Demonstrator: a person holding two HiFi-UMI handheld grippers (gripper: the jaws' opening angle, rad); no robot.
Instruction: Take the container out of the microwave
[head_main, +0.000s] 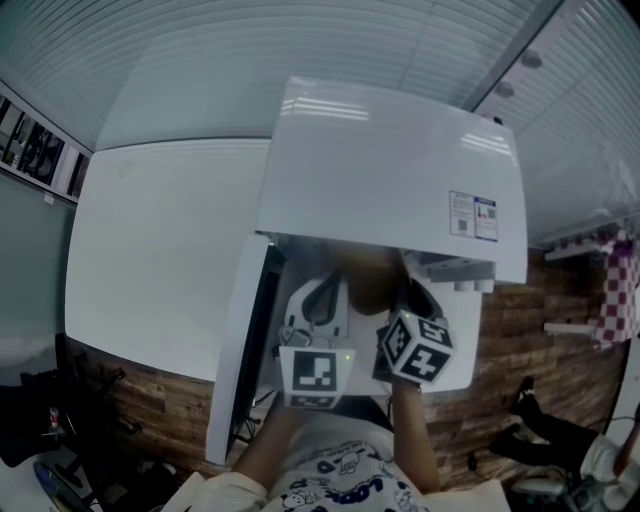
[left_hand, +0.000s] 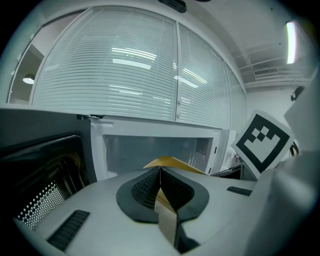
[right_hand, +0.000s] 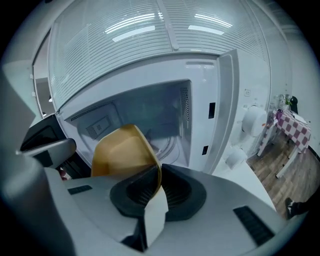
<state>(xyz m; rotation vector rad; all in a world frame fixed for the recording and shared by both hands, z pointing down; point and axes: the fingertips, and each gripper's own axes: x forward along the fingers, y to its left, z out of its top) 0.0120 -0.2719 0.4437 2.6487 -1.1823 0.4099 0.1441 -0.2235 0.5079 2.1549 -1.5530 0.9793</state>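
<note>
A yellow-brown container (head_main: 368, 282) hangs at the mouth of the open white microwave (head_main: 390, 170), held between both grippers. My left gripper (left_hand: 160, 175) is shut on one edge of the container (left_hand: 172, 162), with the empty cavity (left_hand: 150, 147) behind it. My right gripper (right_hand: 159, 172) is shut on the opposite rim of the container (right_hand: 122, 150), which looks tilted and empty. In the head view the left gripper (head_main: 330, 295) and right gripper (head_main: 405, 300) flank the container just below the microwave's front edge.
The microwave door (head_main: 240, 350) stands swung open at the left, with its dark window (left_hand: 40, 170) close beside my left gripper. A white counter (head_main: 160, 250) carries the microwave. Wooden floor (head_main: 510, 350) and a checked cloth (right_hand: 292, 127) lie to the right.
</note>
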